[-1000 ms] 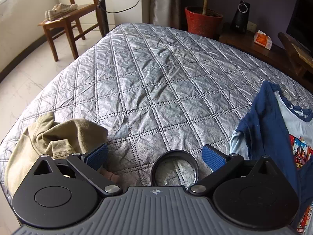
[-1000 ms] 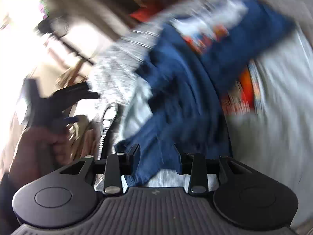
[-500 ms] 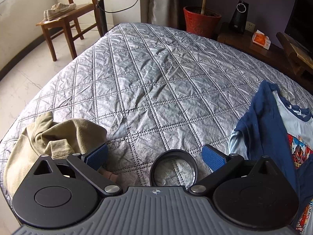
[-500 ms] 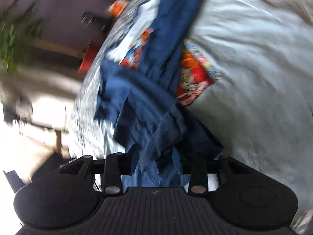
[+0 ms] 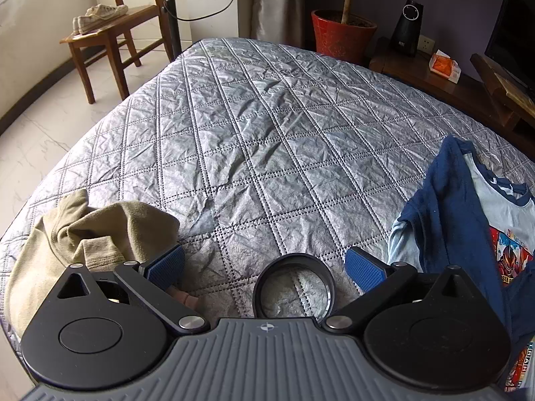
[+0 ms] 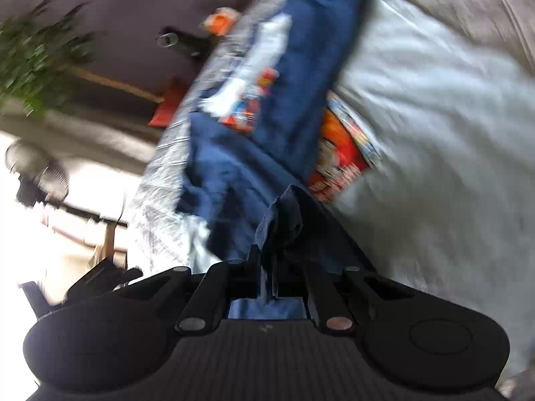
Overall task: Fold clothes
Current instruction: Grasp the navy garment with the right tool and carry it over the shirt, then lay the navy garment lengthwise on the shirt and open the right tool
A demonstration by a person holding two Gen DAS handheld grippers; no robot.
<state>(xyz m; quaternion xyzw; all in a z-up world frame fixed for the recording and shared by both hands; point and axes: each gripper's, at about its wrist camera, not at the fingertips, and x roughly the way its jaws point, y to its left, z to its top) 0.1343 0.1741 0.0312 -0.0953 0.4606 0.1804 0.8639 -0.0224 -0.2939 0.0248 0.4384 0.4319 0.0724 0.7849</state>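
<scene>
Right gripper: the black two-finger right gripper is clenching a bunched fold of dark blue cloth between its narrowed jaws; the view is blurring, so which part of the garment this is I cannot tell.

Shirt: the navy and pale blue knit T-shirt with a red cartoon print is lying rumpled along the right edge of the grey quilted bedspread, one navy part thrown over the pale front.

Shirt's long axis: in the right wrist view the T-shirt is stretching straight away from the right gripper, collar end farthest off.

Left gripper: the black left gripper with blue ribbed pads is hanging released, jaws spread wide, over the near edge of the bed.

Nearer hand: the shirt is lying to the right of the left gripper, just beside its right pad, so the right hand is the nearer one.

Other garment: a crumpled khaki knit garment is sitting at the near left corner, just beside the left pad.

Judgement: the open middle of the bed is lying leftward of the shirt, likely where it would be spread.
</scene>
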